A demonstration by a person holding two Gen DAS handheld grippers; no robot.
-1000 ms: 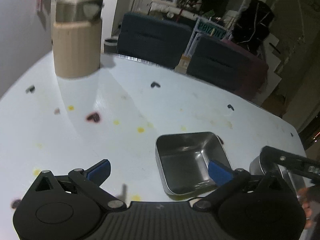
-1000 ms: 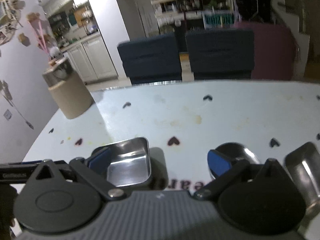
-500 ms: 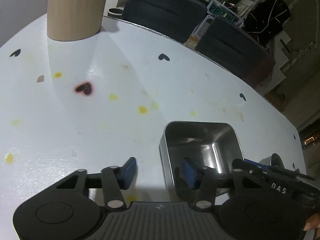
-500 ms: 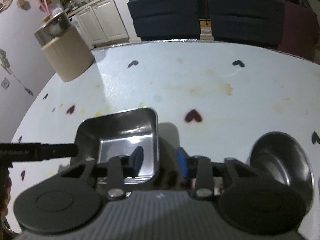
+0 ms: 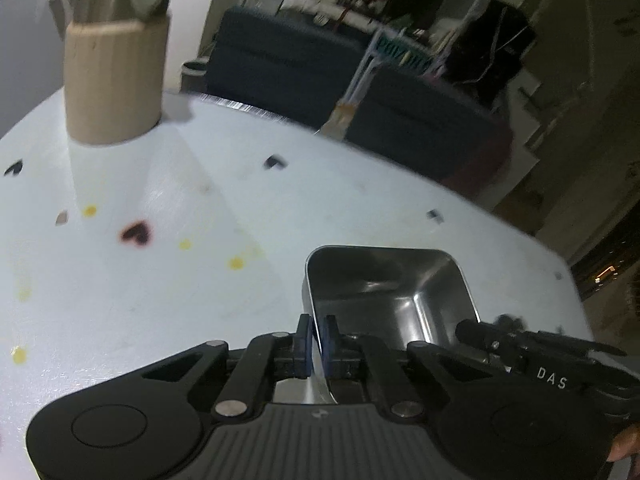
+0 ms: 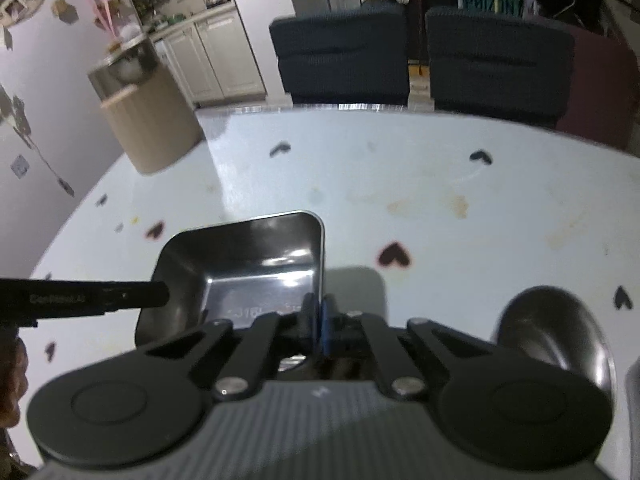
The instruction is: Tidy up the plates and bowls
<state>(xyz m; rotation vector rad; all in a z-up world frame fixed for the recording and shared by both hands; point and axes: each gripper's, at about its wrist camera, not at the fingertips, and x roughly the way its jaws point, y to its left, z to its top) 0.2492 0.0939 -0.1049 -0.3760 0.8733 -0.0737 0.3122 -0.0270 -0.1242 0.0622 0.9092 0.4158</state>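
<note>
Left claw [image 5: 315,340] clamped on left wall of square steel bowl [image 5: 384,296]; right claw [image 6: 318,322] clamped on its right wall. Bowl looks empty, low over white worktop [image 5: 160,280] with heart marks. Round steel bowl [image 6: 556,336] to the right. Beige canister [image 5: 114,80] far left; dark chairs [image 6: 420,56] behind.

On the white heart-dotted worktop [image 6: 420,184], a square stainless-steel bowl [image 6: 256,264] sits just before me, between my left hand-held gripper [image 5: 316,340] on its left wall and my right hand-held gripper [image 6: 318,320] on its right wall. A round stainless-steel bowl [image 6: 556,332] lies to its right; a beige ribbed cylindrical container [image 6: 152,124] stands far back left, with two dark upholstered chairs [image 6: 344,56] behind the worktop.
</note>
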